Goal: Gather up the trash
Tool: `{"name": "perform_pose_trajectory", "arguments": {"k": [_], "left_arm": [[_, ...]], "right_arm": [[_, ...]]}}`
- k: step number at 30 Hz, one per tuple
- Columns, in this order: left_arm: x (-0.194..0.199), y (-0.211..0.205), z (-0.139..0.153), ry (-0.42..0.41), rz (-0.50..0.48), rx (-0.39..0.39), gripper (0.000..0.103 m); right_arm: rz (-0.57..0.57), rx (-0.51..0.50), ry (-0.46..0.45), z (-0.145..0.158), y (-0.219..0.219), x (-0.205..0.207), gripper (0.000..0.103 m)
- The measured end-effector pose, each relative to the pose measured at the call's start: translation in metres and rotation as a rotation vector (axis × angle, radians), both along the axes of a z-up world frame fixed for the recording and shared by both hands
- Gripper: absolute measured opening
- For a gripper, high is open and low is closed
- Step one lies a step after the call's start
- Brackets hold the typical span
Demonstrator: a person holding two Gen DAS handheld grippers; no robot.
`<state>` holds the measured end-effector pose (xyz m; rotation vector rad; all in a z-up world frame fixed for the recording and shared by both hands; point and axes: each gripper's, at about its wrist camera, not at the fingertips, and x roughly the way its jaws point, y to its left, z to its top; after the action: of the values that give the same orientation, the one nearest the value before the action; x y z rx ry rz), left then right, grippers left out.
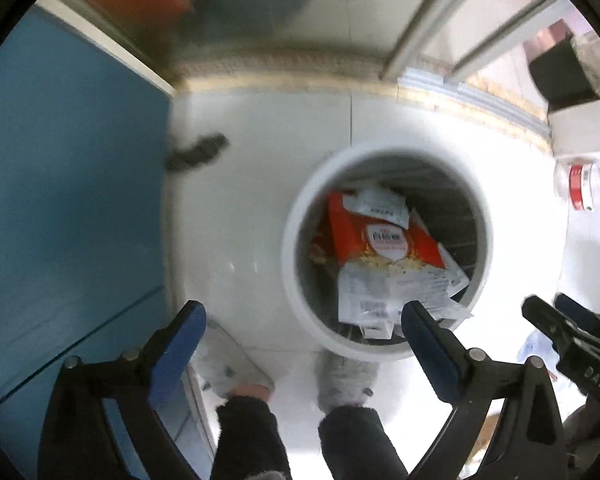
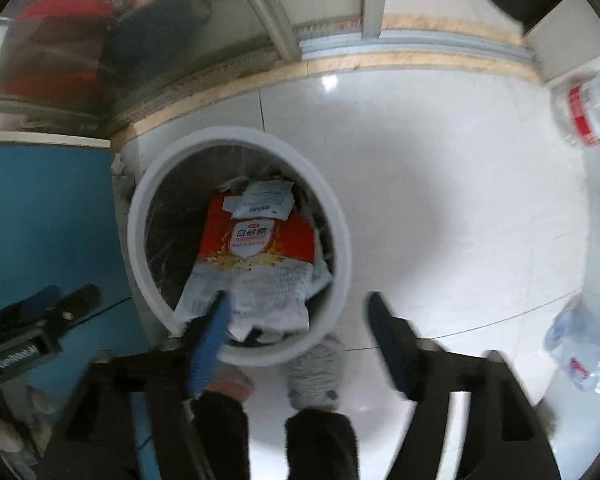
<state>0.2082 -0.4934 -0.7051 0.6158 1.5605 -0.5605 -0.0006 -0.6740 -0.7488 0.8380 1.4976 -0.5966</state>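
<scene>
Currently both claws hang above a white trash bin [image 1: 296, 240] standing on the white tiled floor [image 1: 260, 152], cameras looking almost straight down. Left claw [image 1: 300, 320]: fingers spread wide, blue pads facing each other, nothing between them and touching nothing; its right finger overlaps the bin's near rim in view. Right claw [image 2: 300, 312]: also wide apart and empty, the left blue pad [image 2: 210, 344] sitting over the bin's near edge in view, contact cannot be told because of blur. Bin contents: an orange-and-white sugar bag [image 2: 256, 248] lying on top, with a small white packet [image 2: 266, 200] resting on its far end, dark liner around them. Remaining trash on the floor: a clear plastic bottle with a red label [image 2: 588, 112] well to the right of the bin, and a second clear plastic bottle [image 2: 580, 352] nearer, at the right edge of the right view. A blue cabinet [image 1: 68, 200] stands just left of the bin. A dark curved object [image 1: 198, 152] lies on the floor beyond the bin, near the cabinet; too blurred to identify. Person's feet in a grey slipper [image 2: 314, 376] are just beside the bin's near side. Sliding door track [image 2: 416, 46] runs along the far edge of the floor.
</scene>
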Motion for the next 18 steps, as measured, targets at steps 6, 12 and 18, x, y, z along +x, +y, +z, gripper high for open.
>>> {"name": "perform_pose_trajectory", "arguments": {"k": [6, 12, 18], "left_arm": [[-0.019, 0.027, 0.101, -0.156, -0.004, -0.063, 0.100], [-0.048, 0.059, 0.210, -0.204, 0.002, -0.153, 0.100], [-0.083, 0.098, 0.318, -0.260, -0.024, -0.254, 0.100]], "right_arm": [[0.054, -0.141, -0.027, 0.105, 0.028, -0.017, 0.103], [0.086, -0.268, -0.092, 0.231, 0.071, -0.040, 0.103], [0.058, -0.380, -0.162, 0.357, 0.121, -0.075, 0.103]]}}
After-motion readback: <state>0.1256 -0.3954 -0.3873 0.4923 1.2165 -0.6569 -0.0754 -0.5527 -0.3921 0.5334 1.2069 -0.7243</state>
